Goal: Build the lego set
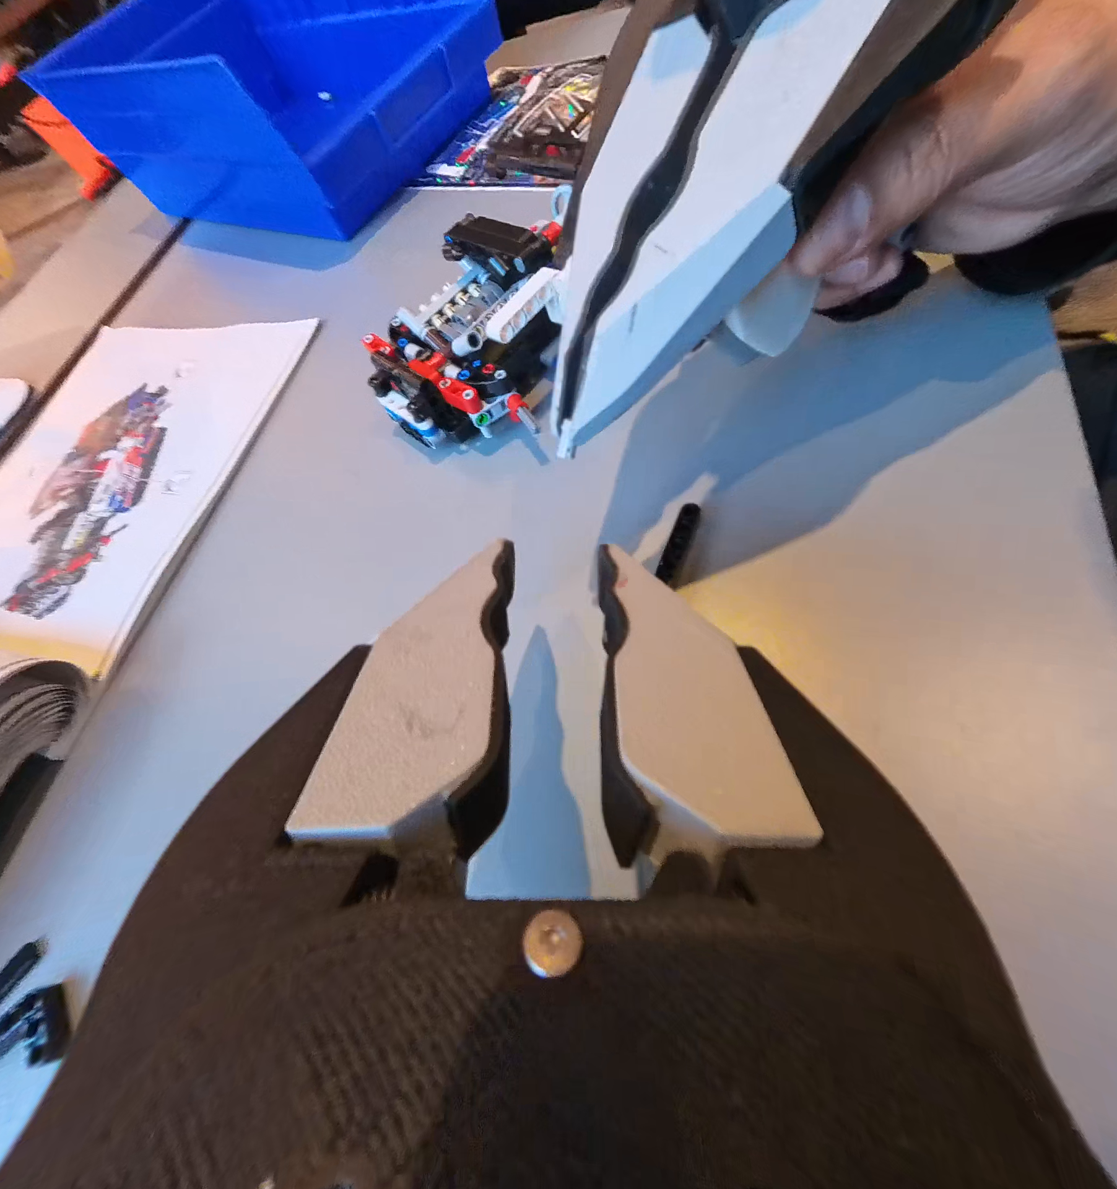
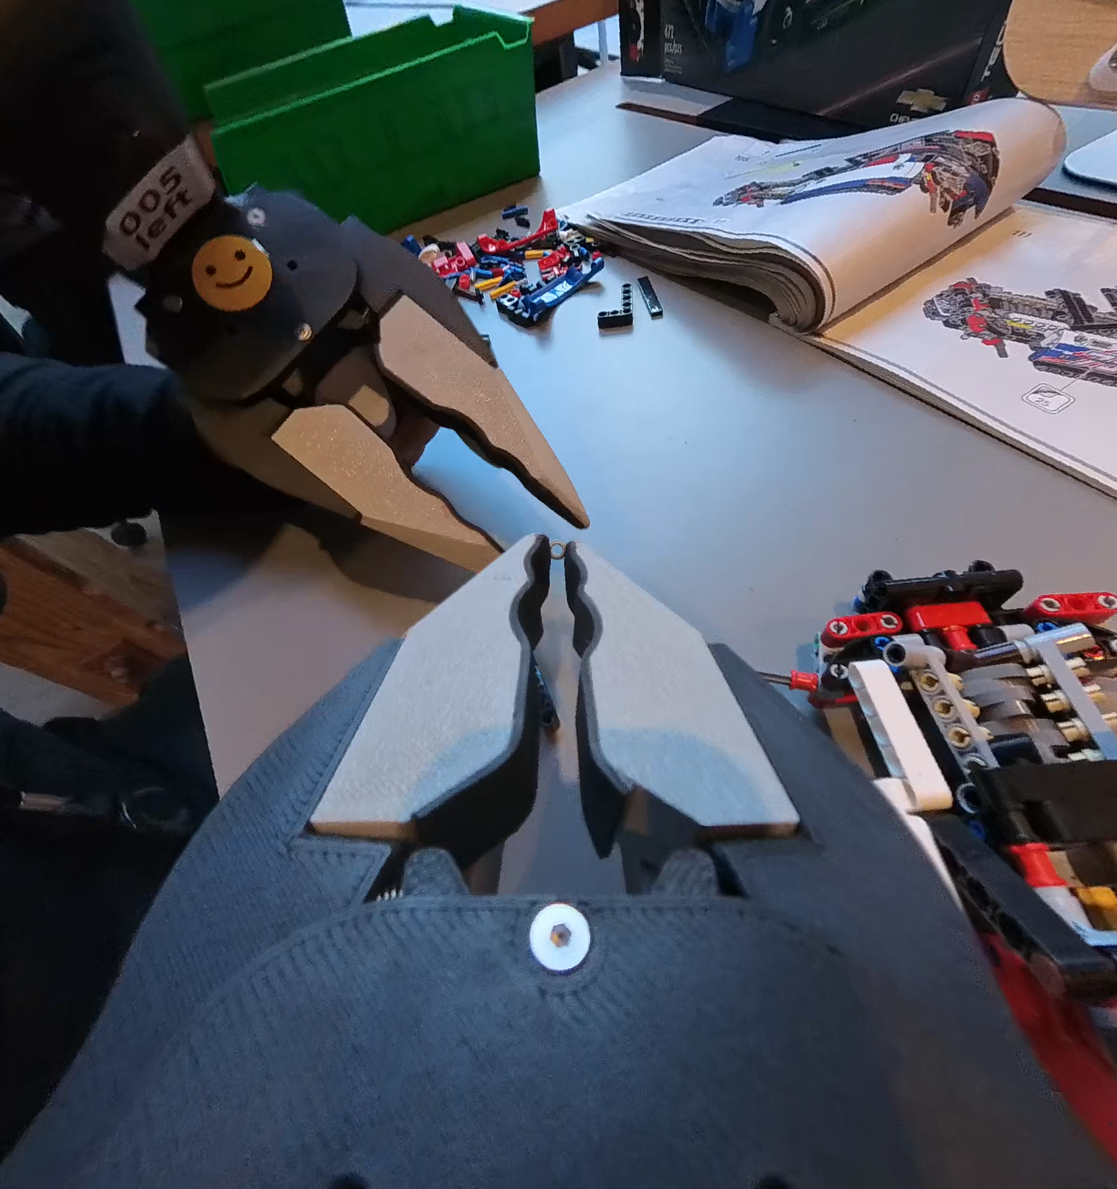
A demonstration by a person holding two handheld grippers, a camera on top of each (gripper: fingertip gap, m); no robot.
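Observation:
My right gripper point(image 2: 557, 552) is shut on a small tan ring-shaped piece point(image 2: 557, 549) pinched at its very tips, above the grey table point(image 2: 704, 450). My left gripper point(image 1: 556, 560) is open and empty; in the right wrist view it point(image 2: 540, 531) points at the right tips from the left, close by. The partly built black, red and white lego model point(image 1: 466, 347) stands on the table, just left of the right gripper point(image 1: 565, 444); it also shows in the right wrist view point(image 2: 993, 708). A black beam point(image 1: 678, 540) lies on the table beside my left gripper's right finger.
A blue bin point(image 1: 273, 109) and a bag of parts point(image 1: 530, 129) sit behind the model. An open instruction book point(image 1: 112, 489) lies at the left. A pile of loose pieces point(image 2: 517, 270), a black L-beam point(image 2: 617, 309), a green bin point(image 2: 376, 116) and the set's box point(image 2: 800, 51) are farther off. Both grippers' tips are close together, under 4 cm apart.

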